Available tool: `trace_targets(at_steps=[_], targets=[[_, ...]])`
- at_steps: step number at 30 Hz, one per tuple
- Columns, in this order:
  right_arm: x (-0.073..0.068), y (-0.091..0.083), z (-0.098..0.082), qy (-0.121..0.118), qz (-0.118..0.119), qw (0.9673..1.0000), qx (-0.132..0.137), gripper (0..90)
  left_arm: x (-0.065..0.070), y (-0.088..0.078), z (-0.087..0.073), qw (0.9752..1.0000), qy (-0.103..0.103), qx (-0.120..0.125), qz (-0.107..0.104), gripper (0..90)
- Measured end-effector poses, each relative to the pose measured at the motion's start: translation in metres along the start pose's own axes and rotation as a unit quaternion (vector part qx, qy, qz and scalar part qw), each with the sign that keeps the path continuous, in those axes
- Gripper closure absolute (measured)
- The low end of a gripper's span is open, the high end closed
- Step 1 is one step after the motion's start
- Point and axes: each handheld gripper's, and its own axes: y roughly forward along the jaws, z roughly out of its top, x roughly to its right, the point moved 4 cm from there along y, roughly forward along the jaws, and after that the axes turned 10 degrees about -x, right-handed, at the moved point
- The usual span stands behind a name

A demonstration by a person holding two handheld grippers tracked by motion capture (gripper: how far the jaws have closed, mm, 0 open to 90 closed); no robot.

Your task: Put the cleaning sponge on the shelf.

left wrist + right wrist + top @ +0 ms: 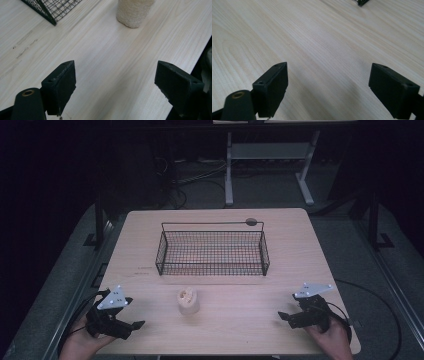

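A black wire basket (212, 251) stands on the middle of the light wooden table (280, 300), a corner of the basket (51, 8) reaching into the left gripper view. In front of it sits a small cream, rough-textured cylinder (188, 300), upright; its lower part, the cylinder (133, 12), lies ahead of my left jaws. My left gripper (134, 326) rests at the table's front left, open, nothing between the jaws. At the front right my right gripper (284, 317) is open too, over bare wood. Both grippers (115, 86) (328, 86) show wide-apart jaws.
A basket corner (361, 2) peeks in at the top of the right gripper view. A round grey disc (251, 221) sits on the table behind the basket. Beyond the table stand a white desk frame (270, 165) and floor cables (190, 180). Dark floor surrounds the table.
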Motion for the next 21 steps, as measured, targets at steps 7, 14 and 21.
trace_targets(at_steps=[7, 14, 21], targets=[[-0.002, 0.001, 0.001, -0.003, -0.001, 1.0000, -0.004, 15.4, 0.002, 0.003, 0.012, 0.9998, 0.015, -0.001, -0.009, 16.6], [-0.002, 0.000, 0.001, -0.002, -0.004, 1.0000, -0.001, 15.1, 0.005, 0.008, 0.028, 0.9993, 0.031, -0.013, -0.016, 16.6], [-0.002, 0.001, 0.003, -0.004, 0.000, 1.0000, -0.003, 14.9, 0.009, 0.013, 0.044, 0.9980, 0.051, -0.030, -0.022, 16.6]])
